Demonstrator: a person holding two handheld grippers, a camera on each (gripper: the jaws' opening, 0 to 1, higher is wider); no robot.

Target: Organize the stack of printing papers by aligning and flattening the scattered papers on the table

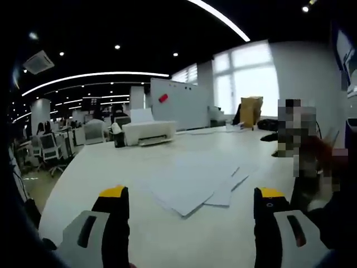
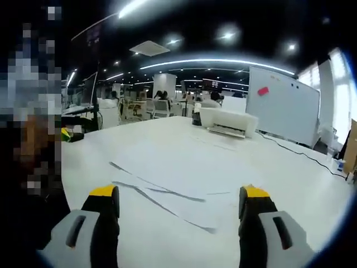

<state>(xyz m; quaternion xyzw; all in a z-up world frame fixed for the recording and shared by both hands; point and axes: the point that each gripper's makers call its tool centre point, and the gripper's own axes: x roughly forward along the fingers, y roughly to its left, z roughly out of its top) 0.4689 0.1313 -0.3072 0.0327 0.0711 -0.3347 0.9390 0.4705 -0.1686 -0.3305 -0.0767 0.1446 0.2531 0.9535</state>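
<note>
Papers [image 1: 195, 181] lie fanned and overlapping on the white counter [image 1: 111, 167], spread out just ahead of the left gripper [image 1: 192, 209], whose jaws stand wide apart with nothing between them. The right gripper [image 2: 178, 209] hovers low over the same loose sheets, jaws also spread and empty. A white printer [image 1: 148, 133] sits farther back on the counter, a whiteboard [image 1: 178, 103] behind it.

White printing papers [image 1: 195, 181] lie flat on the pale desk [image 1: 100, 167], fanned out in a loose, overlapping spread with corners sticking out at different angles. From the right gripper view the sheets [image 2: 162, 192] show staggered, uneven edges, not squared up.
</note>
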